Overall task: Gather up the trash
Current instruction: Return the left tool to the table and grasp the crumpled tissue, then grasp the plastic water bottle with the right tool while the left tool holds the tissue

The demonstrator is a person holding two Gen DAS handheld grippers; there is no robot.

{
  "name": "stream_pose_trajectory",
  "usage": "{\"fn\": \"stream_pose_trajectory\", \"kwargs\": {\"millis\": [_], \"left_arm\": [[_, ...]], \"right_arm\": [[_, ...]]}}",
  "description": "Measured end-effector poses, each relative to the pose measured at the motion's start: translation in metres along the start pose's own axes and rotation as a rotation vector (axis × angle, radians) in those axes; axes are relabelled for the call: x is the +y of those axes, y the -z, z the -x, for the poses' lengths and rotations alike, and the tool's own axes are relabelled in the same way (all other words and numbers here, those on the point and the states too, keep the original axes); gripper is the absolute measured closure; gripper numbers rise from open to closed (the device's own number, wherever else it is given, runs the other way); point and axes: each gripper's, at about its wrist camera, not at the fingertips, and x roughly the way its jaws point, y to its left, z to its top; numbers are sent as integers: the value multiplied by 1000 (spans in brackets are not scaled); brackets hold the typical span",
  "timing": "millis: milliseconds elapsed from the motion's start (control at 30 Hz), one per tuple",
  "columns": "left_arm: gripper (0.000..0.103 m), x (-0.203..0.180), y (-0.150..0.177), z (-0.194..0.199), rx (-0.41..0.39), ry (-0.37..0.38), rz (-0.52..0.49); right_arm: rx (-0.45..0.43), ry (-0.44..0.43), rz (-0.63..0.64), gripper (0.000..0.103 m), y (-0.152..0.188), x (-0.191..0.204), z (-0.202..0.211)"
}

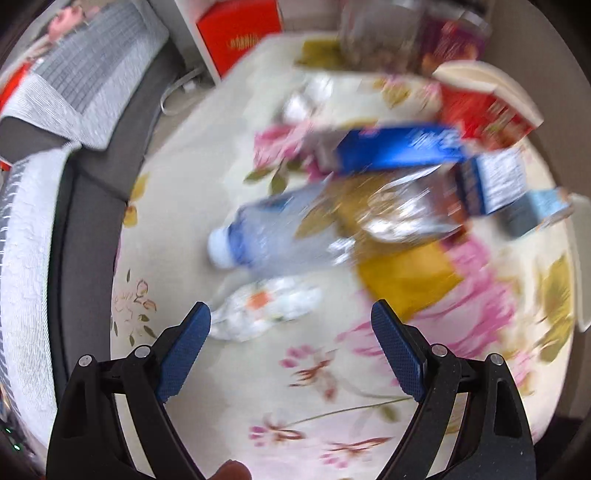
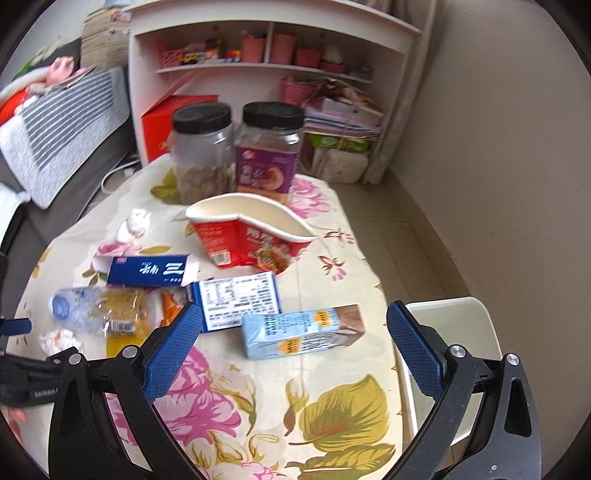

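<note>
Trash lies on a table with a floral cloth (image 2: 236, 373): a crushed red paper cup (image 2: 251, 236), a blue toothpaste box (image 2: 147, 271), a blue and white box (image 2: 236, 295), a light blue carton (image 2: 299, 332), a clear plastic bottle (image 2: 81, 306) on a yellow wrapper (image 2: 123, 317), and crumpled paper (image 2: 135, 223). My right gripper (image 2: 295, 310) hangs open above the carton, not touching it. In the blurred left wrist view, my left gripper (image 1: 291, 314) stands open above a crumpled paper wad (image 1: 266, 310), just short of the bottle (image 1: 273, 236).
A white bin (image 2: 454, 332) stands at the table's right edge. Two black-lidded jars (image 2: 201, 147) sit at the far end. A white shelf unit (image 2: 273, 55) is behind, a red box (image 1: 240, 33) on the floor, and a grey sofa (image 1: 92, 177) along the left.
</note>
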Motion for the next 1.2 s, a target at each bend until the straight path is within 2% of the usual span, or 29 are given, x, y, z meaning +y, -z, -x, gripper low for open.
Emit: {"fn": "stream_pose_trajectory", "kwargs": {"millis": [133, 300, 333, 367, 400, 433, 467, 533, 633, 767, 900, 1000, 1100, 1200], "left_arm": [[17, 17, 2, -29, 69, 11, -42], [18, 18, 2, -38, 45, 51, -83], [23, 18, 1, -37, 33, 58, -90], [34, 17, 1, -37, 33, 70, -93], [38, 15, 2, -38, 41, 78, -94], [43, 13, 3, -38, 48, 54, -102], [46, 13, 5, -37, 50, 42, -110], [48, 13, 9, -31, 57, 72, -97], [49, 22, 17, -14, 69, 120, -44], [49, 48, 27, 34, -13, 154, 48], [49, 94, 32, 78, -142, 204, 249], [49, 126, 35, 100, -219, 225, 371], [49, 146, 30, 106, -237, 206, 418], [49, 154, 31, 105, -241, 211, 447]], "right_arm": [[17, -31, 43, 7, 1, 10, -5], [15, -80, 103, 7, -1, 26, -7], [13, -88, 115, 7, -1, 29, -8], [13, -97, 126, 7, -2, 32, -8], [13, -104, 136, 7, -2, 34, -8], [13, -108, 144, 7, -2, 35, -9], [12, -113, 154, 7, -2, 37, -9], [7, -127, 182, 7, -2, 40, -8], [-19, -133, 239, 7, -1, 46, -5], [-61, -166, 338, 7, 4, 64, -2], [-111, -203, 494, 7, 19, 108, 1], [-129, -179, 663, 7, 34, 156, -5], [-153, -136, 806, 7, 42, 198, -11], [-159, -115, 891, 8, 39, 233, -19]]}}
